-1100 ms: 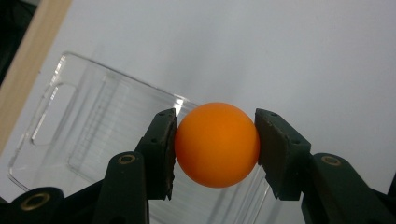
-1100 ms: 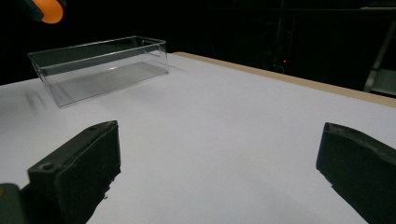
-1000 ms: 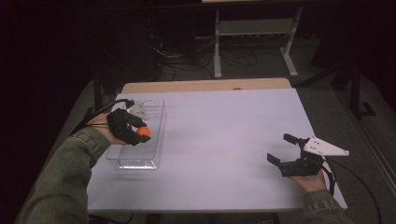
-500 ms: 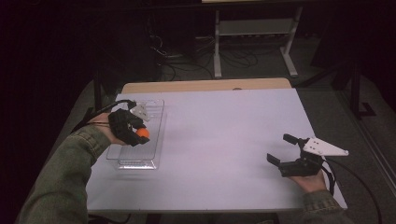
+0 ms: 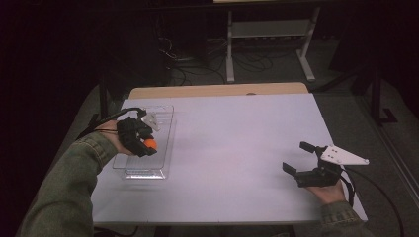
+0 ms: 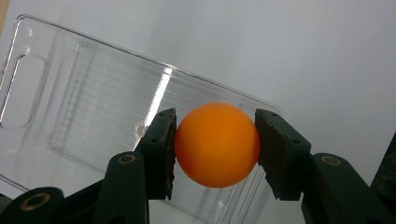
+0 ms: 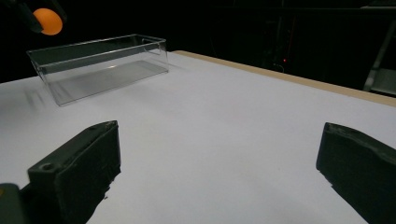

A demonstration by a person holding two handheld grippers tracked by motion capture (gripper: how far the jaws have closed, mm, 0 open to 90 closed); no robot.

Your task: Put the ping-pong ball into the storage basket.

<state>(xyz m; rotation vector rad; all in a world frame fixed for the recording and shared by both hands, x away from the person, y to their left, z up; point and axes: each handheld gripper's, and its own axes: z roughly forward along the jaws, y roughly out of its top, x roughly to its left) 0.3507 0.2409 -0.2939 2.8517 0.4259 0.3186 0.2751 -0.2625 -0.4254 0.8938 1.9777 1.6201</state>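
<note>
Between the earlier high views and this one almost nothing has shifted: the left gripper (image 5: pixel 148 143) hangs in the same spot over the clear plastic bin (image 5: pixel 168 129) at the left side of the tabletop (image 5: pixel 237 148), the ball has not dropped, and the right gripper (image 5: pixel 300 158) stays parked near the right front edge. That pause most likely means the ball is lined up for release into the bin and the drop itself has not yet been made. In the left gripper view the two black fingers (image 6: pixel 159 149) pinch the orange ball (image 6: pixel 217 144) from either side at its widest part, pads pressed flat against it, with the bin's ribbed floor directly beneath and its near wall just below the ball. The ball is a smooth, matte, evenly orange sphere with no marks, seemingly a light table-tennis ball, which would likely bounce if let go from high up. From the right gripper view it shows as a small orange dot held above the bin's far-left end, clear of the rim. The right gripper's fingers (image 7: pixel 79 168) are spread wide with nothing between them, hovering low over bare tabletop, well apart from the bin.
</note>
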